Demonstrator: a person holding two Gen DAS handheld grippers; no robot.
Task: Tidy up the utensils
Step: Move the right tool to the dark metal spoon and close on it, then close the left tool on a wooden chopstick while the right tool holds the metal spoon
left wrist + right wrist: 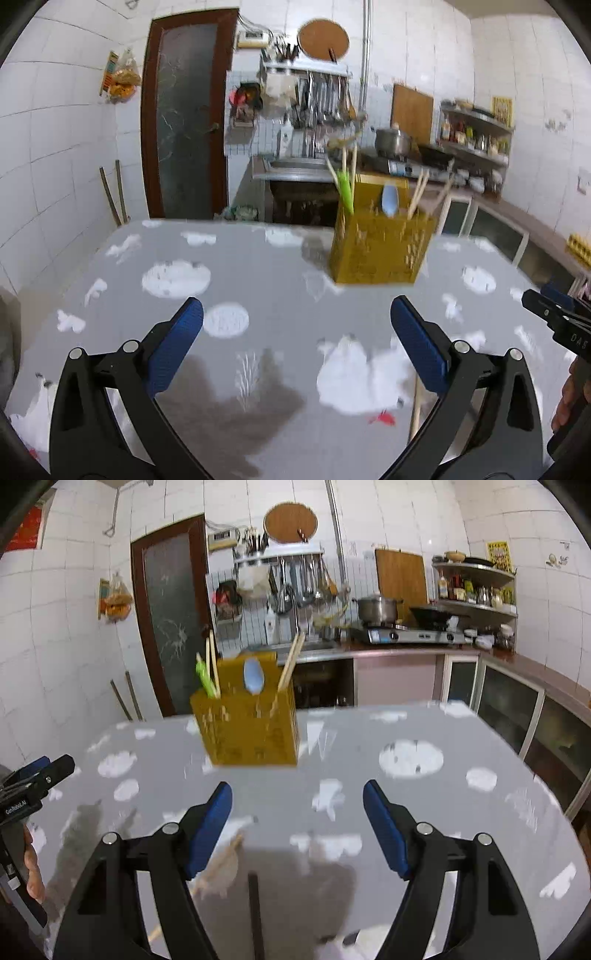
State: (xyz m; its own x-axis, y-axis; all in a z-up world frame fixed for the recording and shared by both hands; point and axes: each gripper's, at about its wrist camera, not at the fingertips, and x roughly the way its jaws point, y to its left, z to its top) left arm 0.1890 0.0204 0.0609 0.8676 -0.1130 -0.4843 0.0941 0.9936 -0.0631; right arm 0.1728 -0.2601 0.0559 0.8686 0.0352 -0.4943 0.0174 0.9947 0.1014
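A yellow perforated utensil holder (380, 247) stands on the grey cloud-patterned table (258, 280); it holds wooden chopsticks, a green utensil and a light blue spoon. It also shows in the right wrist view (249, 727). My left gripper (295, 325) is open and empty, hovering above the table in front of the holder. A wooden chopstick (415, 413) lies on the table by its right finger. My right gripper (297, 808) is open and empty. A wooden chopstick (218, 864) and a dark chopstick (255, 912) lie on the table below it.
The right gripper's tip (554, 317) shows at the right edge of the left wrist view; the left gripper (33, 782) shows at the left edge of the right wrist view. Behind the table are a sink counter (295, 650), a gas stove (406, 633) and a brown door (184, 118).
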